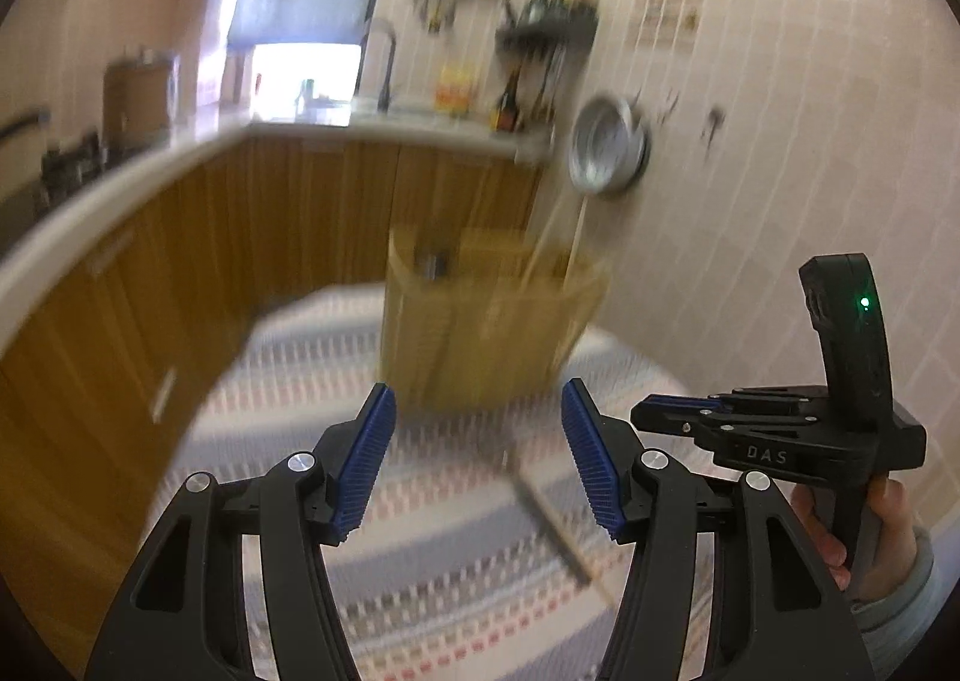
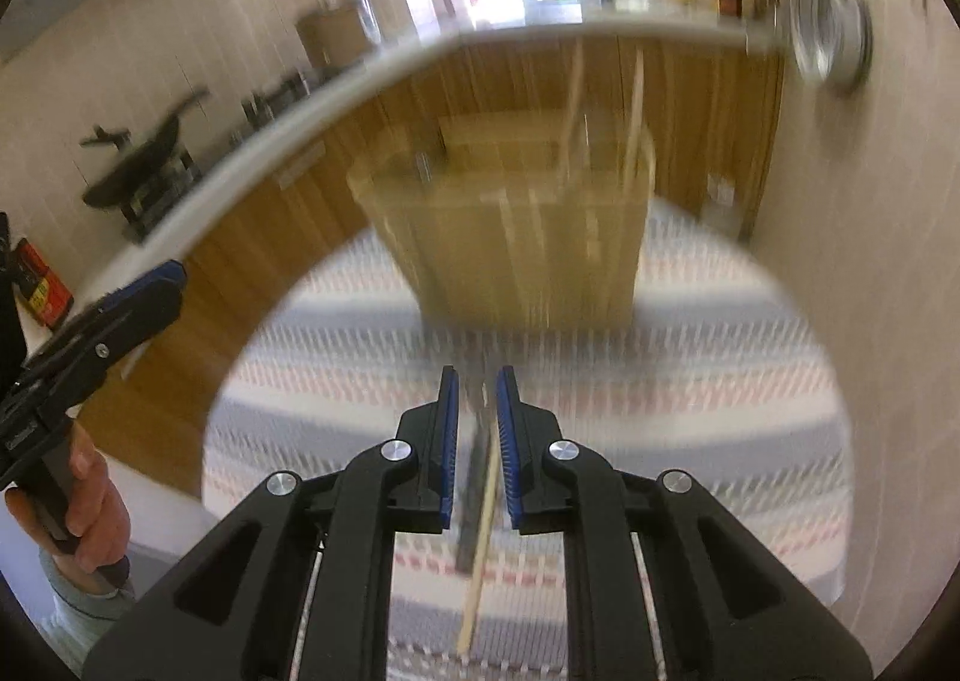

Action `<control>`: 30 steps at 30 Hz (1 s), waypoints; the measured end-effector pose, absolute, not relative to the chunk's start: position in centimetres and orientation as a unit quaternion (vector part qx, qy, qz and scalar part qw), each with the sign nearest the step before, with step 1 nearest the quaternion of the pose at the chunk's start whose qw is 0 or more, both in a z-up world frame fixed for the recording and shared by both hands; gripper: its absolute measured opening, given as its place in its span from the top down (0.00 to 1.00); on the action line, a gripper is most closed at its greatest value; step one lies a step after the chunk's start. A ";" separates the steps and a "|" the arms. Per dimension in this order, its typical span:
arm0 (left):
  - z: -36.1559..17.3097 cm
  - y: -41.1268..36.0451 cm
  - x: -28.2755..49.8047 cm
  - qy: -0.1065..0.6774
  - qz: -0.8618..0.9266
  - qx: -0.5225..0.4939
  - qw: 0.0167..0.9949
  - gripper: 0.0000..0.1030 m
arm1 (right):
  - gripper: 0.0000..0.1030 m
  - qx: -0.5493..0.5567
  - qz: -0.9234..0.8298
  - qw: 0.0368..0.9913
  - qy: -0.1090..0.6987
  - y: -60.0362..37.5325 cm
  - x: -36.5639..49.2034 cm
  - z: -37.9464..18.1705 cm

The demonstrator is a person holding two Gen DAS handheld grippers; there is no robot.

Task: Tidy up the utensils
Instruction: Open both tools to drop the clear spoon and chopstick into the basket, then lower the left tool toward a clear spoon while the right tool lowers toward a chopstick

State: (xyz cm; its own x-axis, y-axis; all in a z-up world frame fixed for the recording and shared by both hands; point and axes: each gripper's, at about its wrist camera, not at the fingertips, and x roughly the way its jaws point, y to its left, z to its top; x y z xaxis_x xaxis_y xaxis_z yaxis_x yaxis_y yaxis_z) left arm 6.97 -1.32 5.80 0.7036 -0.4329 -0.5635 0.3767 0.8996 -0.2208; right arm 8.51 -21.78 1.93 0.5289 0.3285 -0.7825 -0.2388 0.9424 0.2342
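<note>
A wooden utensil holder (image 1: 480, 321) (image 2: 516, 237) stands at the far side of a striped tablecloth (image 1: 420, 561) (image 2: 690, 381), with pale chopsticks (image 1: 576, 237) (image 2: 636, 111) sticking out of it. One wooden chopstick (image 1: 558, 525) (image 2: 480, 561) lies flat on the cloth beside a dark thin utensil (image 2: 477, 459), blurred. My right gripper (image 2: 478, 375) (image 1: 642, 417) hovers over them, its jaws a narrow gap apart and the pads clear of the stick. My left gripper (image 1: 479, 390) (image 2: 174, 273) stands wide open and holds nothing, pointing at the holder.
A curved white counter over wooden cabinets (image 1: 180, 237) (image 2: 312, 153) runs behind the table. A tiled wall (image 1: 780, 171) rises at the right, with a metal bowl (image 1: 606, 147) (image 2: 828, 39) hanging on it. A person's hand (image 1: 888, 525) (image 2: 90, 507) grips each handle.
</note>
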 end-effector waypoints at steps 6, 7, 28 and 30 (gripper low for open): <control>-2.5 -2.0 10.3 0.448 -0.222 -0.084 0.862 0.46 | 0.86 0.085 0.172 0.827 0.528 -22.2 9.9 -5.0; -3.3 -2.3 10.8 0.459 -0.225 -0.092 0.855 0.46 | 0.86 0.089 0.170 0.826 0.530 -22.3 10.0 -5.5; -7.9 -11.0 14.2 0.466 -0.144 -0.027 0.872 0.67 | 0.52 0.101 0.145 0.863 0.473 -26.5 7.8 -4.7; -8.0 -11.5 14.3 0.465 -0.144 -0.030 0.873 0.67 | 0.52 0.102 0.147 0.862 0.474 -26.5 7.7 -4.9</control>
